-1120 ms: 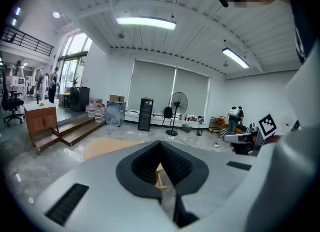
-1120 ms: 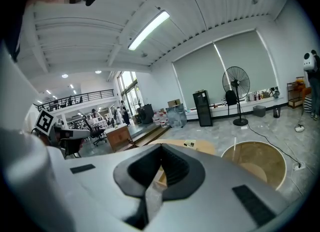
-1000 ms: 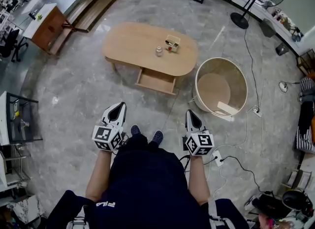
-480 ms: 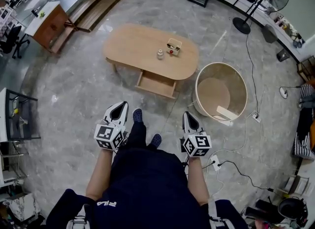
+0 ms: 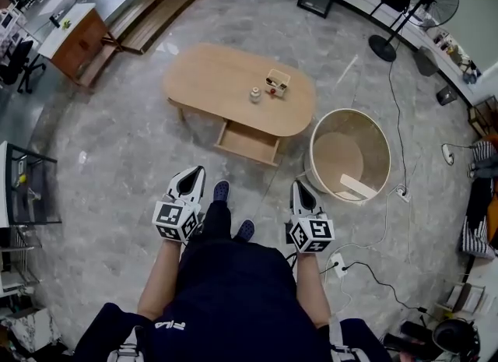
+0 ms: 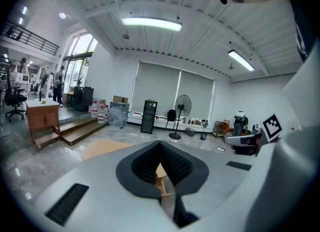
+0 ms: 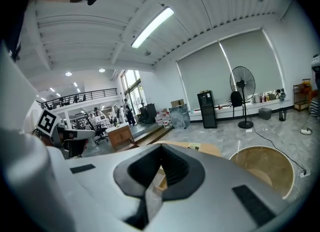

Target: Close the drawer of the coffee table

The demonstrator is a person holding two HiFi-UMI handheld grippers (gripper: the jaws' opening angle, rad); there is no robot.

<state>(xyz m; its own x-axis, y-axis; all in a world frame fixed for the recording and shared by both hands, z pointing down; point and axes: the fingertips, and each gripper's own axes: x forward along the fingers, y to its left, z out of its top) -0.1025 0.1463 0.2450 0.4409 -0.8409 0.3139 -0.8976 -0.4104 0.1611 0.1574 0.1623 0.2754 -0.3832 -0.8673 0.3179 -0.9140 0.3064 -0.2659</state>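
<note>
Head view, ahead on the floor: coffee table (image 5: 226, 80) with an oval worktop, long axis running left to right and dipping a little to the right. Drawer (image 5: 247, 144) is pulled out from the near long side. Its front panel faces the person and its long axis is parallel to the table's; it looks empty. Small jar (image 5: 254, 95) and small box (image 5: 275, 82) sit close together near the worktop's middle. Round tub (image 5: 380, 130) is on the floor just beside the table's right end. Left gripper (image 5: 194, 173) and right gripper (image 5: 299, 188) are held low on either side of the legs, pointing toward the table but well apart from it. Judged a carrying posture for the approach; no contact with the drawer yet

Left gripper view: jaws together at the tips, nothing between them; table visible beyond

Right gripper view: jaws likewise together and empty; tub off to the right

Judgement: closing means pushing the front panel away from the person, across the drawer's long axis
</note>
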